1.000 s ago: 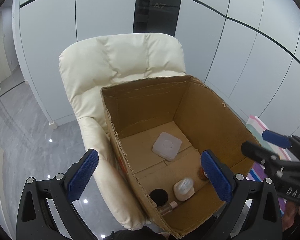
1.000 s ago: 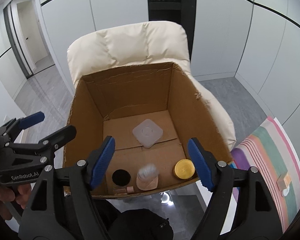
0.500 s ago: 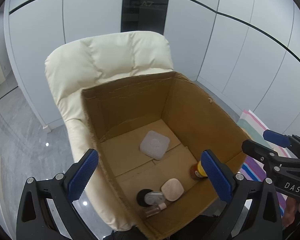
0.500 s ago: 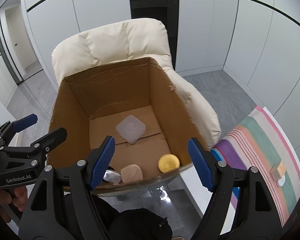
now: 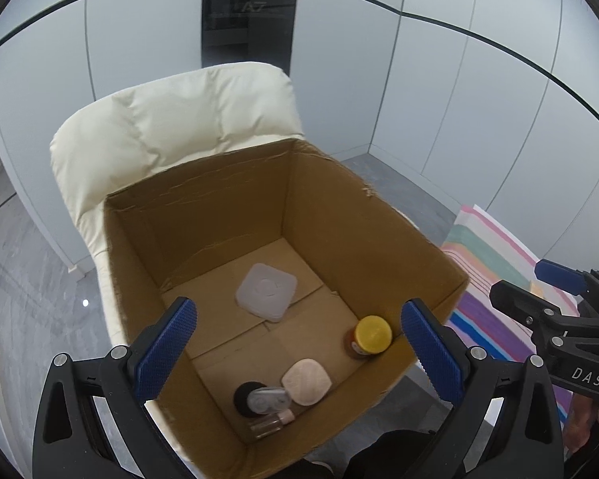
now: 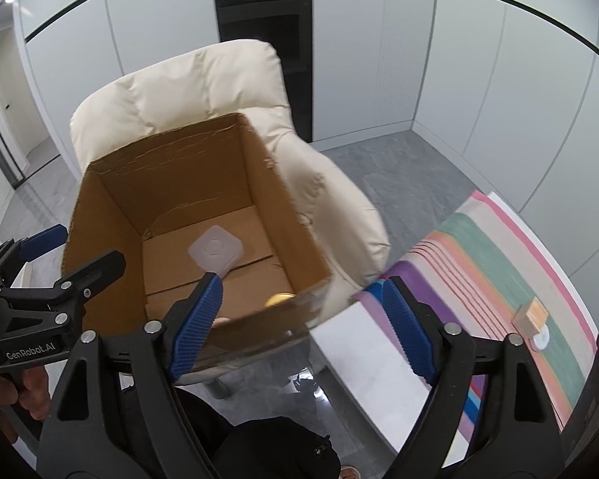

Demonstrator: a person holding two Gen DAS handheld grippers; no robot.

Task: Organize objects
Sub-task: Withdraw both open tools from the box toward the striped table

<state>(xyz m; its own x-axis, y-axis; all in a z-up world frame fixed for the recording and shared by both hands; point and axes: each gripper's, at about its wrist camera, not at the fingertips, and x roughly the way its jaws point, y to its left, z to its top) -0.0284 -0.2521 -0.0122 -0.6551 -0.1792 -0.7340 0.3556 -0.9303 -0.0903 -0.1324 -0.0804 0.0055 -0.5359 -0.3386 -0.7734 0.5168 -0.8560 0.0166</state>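
My left gripper (image 5: 297,349) hangs over the near-left edge of the cardboard box (image 5: 363,215), jaws spread wide, nothing between the blue pads. Behind the box, the cream armchair (image 5: 171,127); the box appears to sit on its seat.

Box floor, left to right: a black round thing (image 5: 244,398) at the near corner with a clear-topped grey case (image 5: 268,400) lying against it, and a small clear bottle with a pink cap (image 5: 270,425) just in front of them. Touching the case, a beige rounded-square compact (image 5: 306,381). Further back, near the middle, a flat white rounded-square lid or pad (image 5: 266,291), apart from the rest. At the right wall, a jar with a yellow lid (image 5: 370,336), upright.

My right gripper (image 6: 299,321) sits beyond the box's near-right corner, above grey floor and the edge of a white surface. Its jaws have just been opening; they stand apart with nothing held.

Further right, a striped mat (image 6: 499,263) with a small wooden block (image 6: 532,314) and a white disc (image 6: 540,337) just beside it.
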